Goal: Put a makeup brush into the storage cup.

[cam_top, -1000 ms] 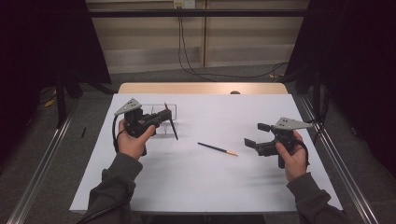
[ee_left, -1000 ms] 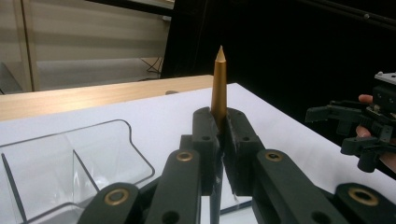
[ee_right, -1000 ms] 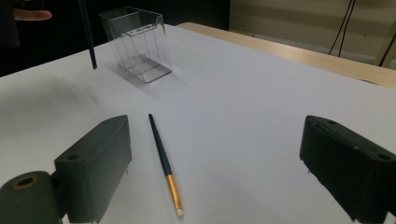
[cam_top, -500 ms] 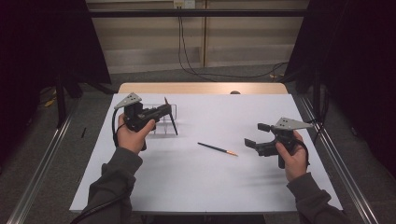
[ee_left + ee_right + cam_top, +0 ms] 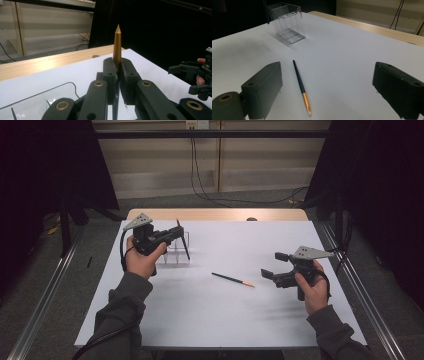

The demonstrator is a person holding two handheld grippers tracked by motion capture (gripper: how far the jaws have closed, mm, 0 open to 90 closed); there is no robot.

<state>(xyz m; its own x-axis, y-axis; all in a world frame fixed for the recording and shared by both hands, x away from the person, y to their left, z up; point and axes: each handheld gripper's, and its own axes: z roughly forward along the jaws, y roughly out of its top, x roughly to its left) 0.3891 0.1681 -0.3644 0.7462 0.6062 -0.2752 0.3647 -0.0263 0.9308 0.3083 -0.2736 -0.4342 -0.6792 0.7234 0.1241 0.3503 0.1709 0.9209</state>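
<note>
Holding: left gripper [image 5: 172,234] pinches a dark brush [image 5: 182,240] near its gold pointed end [image 5: 117,45], jaws pressed together on it.
Brush axis: steeply tilted, lower end over the clear holder [image 5: 172,254] on the bench [image 5: 220,315].
Holder: directly beneath the left gripper; left hand nearer.
Second brush [image 5: 233,280]: flat mid-bench, just ahead of the right gripper [image 5: 274,266], jaws spread, empty.

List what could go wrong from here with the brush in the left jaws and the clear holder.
1. The left gripper pinches its brush on a slant above the clear holder; the lower tip could catch the thin wall instead of entering.
2. A knock may tip or slide the light holder.
3. The second brush lies loose before the open right gripper and could roll.
</note>
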